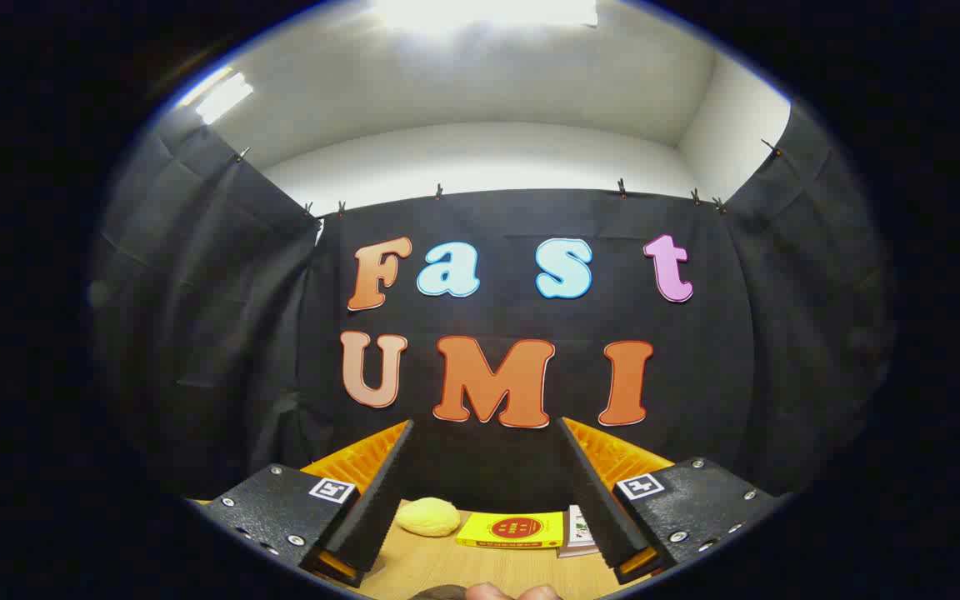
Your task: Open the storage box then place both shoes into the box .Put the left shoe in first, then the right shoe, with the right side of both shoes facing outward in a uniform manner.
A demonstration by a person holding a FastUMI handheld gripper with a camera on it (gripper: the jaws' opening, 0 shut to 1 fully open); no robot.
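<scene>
The gripper [484, 433] stands wide open and empty, raised above the worktop [447, 567], aimed at the far wall. Beyond its fingers lie a yellow lump [428, 516] and a yellow packet [513, 530]. I cannot tell where the shoes and storage box are. Shoes are likely light and pliable; gripping the heel collar should suit.

We're looking into a recording booth, a staged test space rather than a lived-in home: black cloth [222, 333] is hanging on clips as walls on three sides, a plain white wall [480, 158] is rising behind it, and a ceiling light [484, 12] is glaring overhead. A wooden tabletop [488, 567] is sitting near, at the cloth's foot.
</scene>
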